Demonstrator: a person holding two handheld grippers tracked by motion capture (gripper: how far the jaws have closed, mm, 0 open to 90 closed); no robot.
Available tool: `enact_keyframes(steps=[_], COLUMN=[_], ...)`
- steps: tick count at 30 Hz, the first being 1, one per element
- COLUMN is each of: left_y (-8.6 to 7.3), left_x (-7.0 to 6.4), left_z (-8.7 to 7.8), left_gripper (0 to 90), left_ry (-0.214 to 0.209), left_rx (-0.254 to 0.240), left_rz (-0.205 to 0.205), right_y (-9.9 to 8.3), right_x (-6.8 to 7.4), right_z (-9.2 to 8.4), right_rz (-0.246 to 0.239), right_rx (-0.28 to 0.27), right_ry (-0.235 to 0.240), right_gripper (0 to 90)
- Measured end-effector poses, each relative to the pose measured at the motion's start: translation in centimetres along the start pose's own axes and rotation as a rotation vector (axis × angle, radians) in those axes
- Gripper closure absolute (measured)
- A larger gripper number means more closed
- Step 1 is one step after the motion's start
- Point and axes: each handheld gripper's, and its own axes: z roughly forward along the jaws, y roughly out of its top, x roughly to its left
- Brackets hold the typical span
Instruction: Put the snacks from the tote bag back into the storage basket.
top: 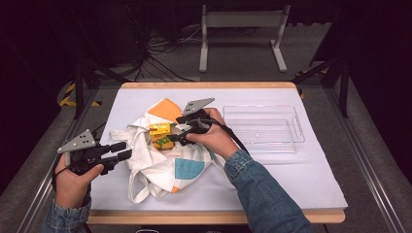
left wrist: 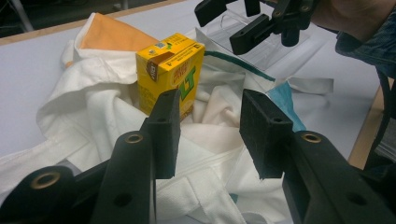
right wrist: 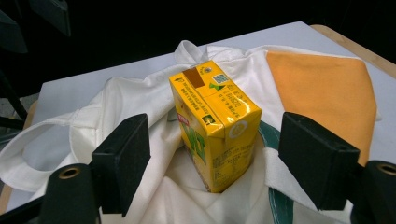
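Observation:
A yellow drink carton (top: 160, 135) stands upright in the mouth of a white cloth tote bag (top: 160, 167) with orange and blue patches. In the right gripper view the carton (right wrist: 215, 121) sits just beyond my right gripper (right wrist: 212, 140), whose jaws stand open wide to either side without touching it. From above, the right gripper (top: 177, 129) reaches over the bag from the right. My left gripper (top: 121, 151) rests at the bag's left edge, open, with nothing between its jaws. The left gripper view faces the carton (left wrist: 170, 70) across folds of the bag (left wrist: 93, 107), with the right gripper (left wrist: 233, 28) behind.
A clear plastic tray (top: 262, 128) lies on the white sheet to the right of the bag. The wooden table edge (top: 214, 216) runs along the front. Dark floor, cables and a stand's feet (top: 243, 43) lie beyond the table.

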Motion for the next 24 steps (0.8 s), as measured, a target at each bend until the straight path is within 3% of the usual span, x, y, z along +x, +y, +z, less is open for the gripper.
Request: enact_keyframes(steps=[9, 11, 13, 24], left_y=[-0.5, -0.9, -1.0, -1.8], left_x=[0.0, -0.1, -0.1, -0.4], left_z=[-0.8, -1.3, -1.4, -2.3], left_gripper=[56.3, 56.3, 56.2, 55.5], left_ry=[0.030, 0.036, 0.039, 0.050], left_rx=[-0.002, -0.007, -0.009, -0.008], left_rz=[-0.003, -0.029, -0.024, -0.047], right_y=[0.0, 0.0, 0.0, -0.2], right_x=[-0.8, -0.8, -0.8, -0.6], right_z=[2.2, 2.8, 3.1, 5.6], right_rz=[0.000, -0.004, -0.002, -0.063], right_rx=[0.015, 0.013, 0.011, 0.024], right_ry=[0.002, 0.007, 0.009, 0.023], right_gripper=[22.7, 22.4, 22.0, 20.2])
